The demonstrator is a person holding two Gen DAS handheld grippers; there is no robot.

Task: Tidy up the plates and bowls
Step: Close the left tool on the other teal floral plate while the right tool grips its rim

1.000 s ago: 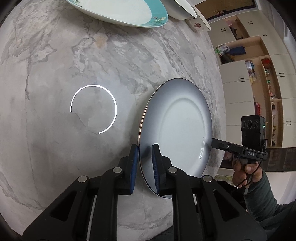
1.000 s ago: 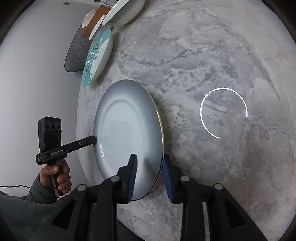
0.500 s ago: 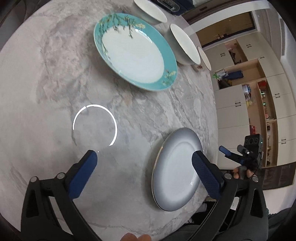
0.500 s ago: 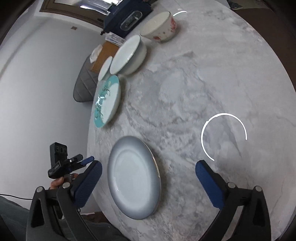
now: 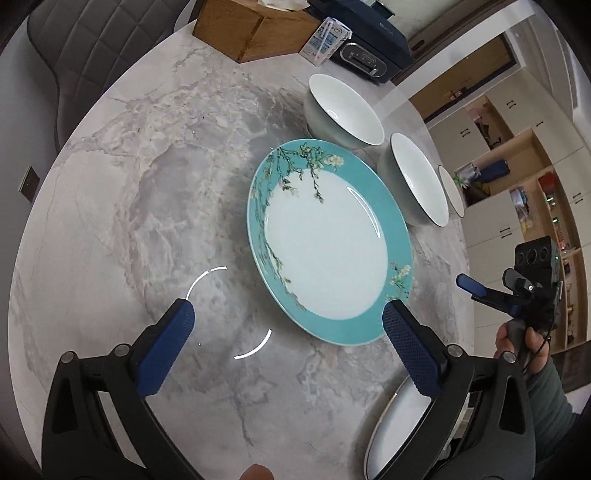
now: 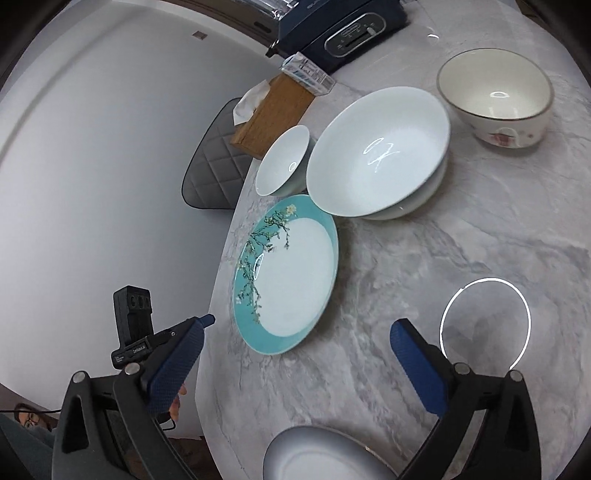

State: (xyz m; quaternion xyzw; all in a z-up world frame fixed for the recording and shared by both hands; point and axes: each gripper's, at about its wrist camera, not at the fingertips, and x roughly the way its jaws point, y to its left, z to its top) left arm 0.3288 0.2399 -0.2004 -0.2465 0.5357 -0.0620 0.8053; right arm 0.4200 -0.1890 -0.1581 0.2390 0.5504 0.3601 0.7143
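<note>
A teal-rimmed plate with a blossom pattern (image 5: 328, 243) (image 6: 288, 273) lies flat on the marble table. My left gripper (image 5: 288, 317) hovers over its near rim, open wide and empty. My right gripper (image 6: 299, 328) is open too, above the table just short of the same plate. The grey plate (image 5: 399, 435) (image 6: 321, 454) lies on the table below both grippers, free of them. Behind the teal plate stand a small white bowl (image 5: 343, 110) (image 6: 282, 160), a large white bowl (image 6: 376, 155) nested in another, and a patterned bowl (image 6: 495, 96).
A wooden tissue box (image 5: 255, 29), a small carton (image 5: 325, 37) and a dark appliance (image 5: 365, 48) line the table's far edge. A grey quilted chair (image 5: 92, 48) stands beyond it. A person's hand (image 5: 517, 339) holds the right gripper off the table's right edge.
Both grippers let go of the grey plate's rim and opened wide. They rose and moved on across the table, so the teal plate now sits ahead and the grey plate has dropped to the bottom edge.
</note>
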